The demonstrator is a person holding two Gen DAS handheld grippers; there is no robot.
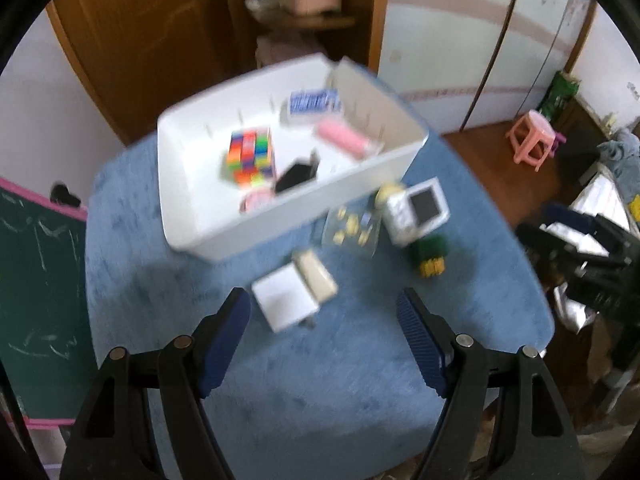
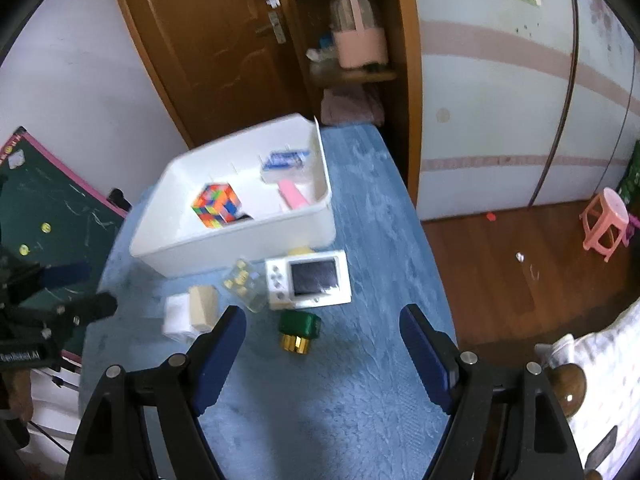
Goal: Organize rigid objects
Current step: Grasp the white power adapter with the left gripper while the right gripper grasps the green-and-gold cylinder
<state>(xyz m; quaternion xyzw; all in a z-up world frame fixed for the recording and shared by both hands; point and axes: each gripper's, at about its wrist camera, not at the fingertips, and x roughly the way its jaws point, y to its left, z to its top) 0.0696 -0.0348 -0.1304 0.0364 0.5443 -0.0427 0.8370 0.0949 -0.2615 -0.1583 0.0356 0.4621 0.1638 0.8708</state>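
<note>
A white bin (image 1: 280, 216) (image 2: 240, 248) stands on the blue table. It holds a colourful cube (image 1: 252, 154) (image 2: 216, 204), a blue card box (image 1: 314, 102) (image 2: 286, 159), a pink cylinder (image 1: 344, 136) (image 2: 294, 196) and a black object (image 1: 298, 174). In front lie a white box (image 1: 284, 300) (image 2: 178, 316) with a beige block (image 1: 318, 274) (image 2: 202, 306), a clear packet (image 1: 354, 226) (image 2: 246, 282), a white handheld console (image 1: 418, 210) (image 2: 310, 278) and a green-and-gold object (image 1: 430, 256) (image 2: 298, 330). My left gripper (image 1: 324, 304) and right gripper (image 2: 322, 320) are open and empty, above the table.
A green chalkboard (image 1: 40, 280) (image 2: 60, 216) leans at the table's left. A wooden door (image 2: 208, 40) and shelf stand behind. A pink stool (image 1: 534, 140) (image 2: 606, 218) stands on the wooden floor to the right. The right gripper shows at the left wrist view's right edge (image 1: 592, 256).
</note>
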